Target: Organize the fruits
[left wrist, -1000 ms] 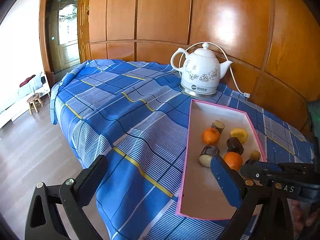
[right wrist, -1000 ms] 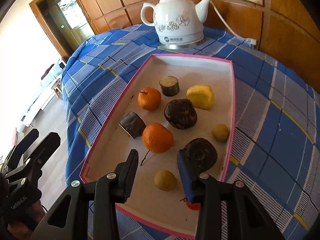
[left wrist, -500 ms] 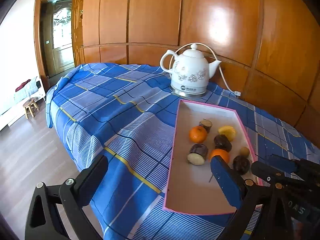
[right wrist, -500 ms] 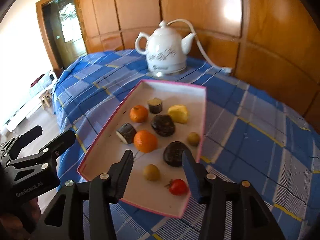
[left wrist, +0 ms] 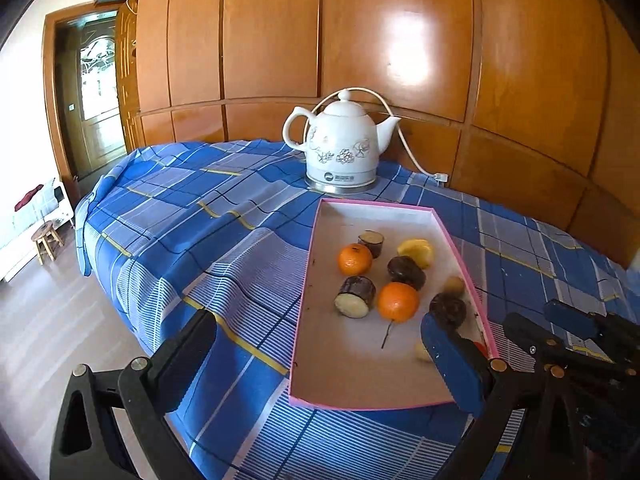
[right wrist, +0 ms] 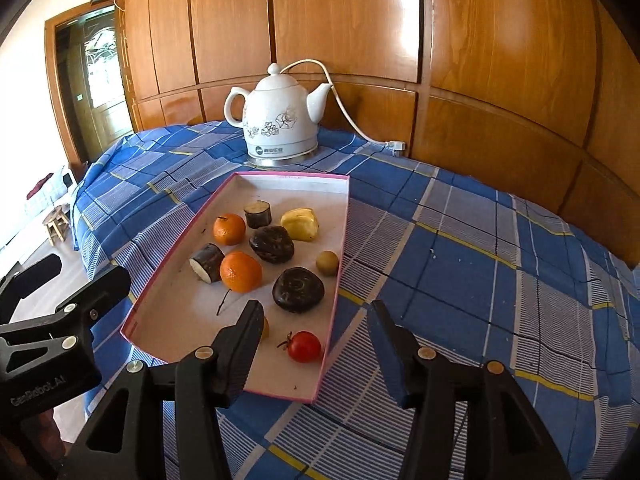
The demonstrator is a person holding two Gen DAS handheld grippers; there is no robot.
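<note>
Fruits (right wrist: 240, 271) beyond parted right fingers (right wrist: 243, 338)

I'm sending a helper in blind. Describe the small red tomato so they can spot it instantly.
Find the white ceramic kettle on the blue checked tablecloth; in front of it lies a shallow pink-edged cardboard tray of fruit. At the tray's end farthest from the kettle sits the small red tomato. It is the only red, glossy piece, with a dark stem.

"GenRobot.AI" on left tool (right wrist: 56, 280) body – kettle (right wrist: 278, 120) badge unreadable
</note>
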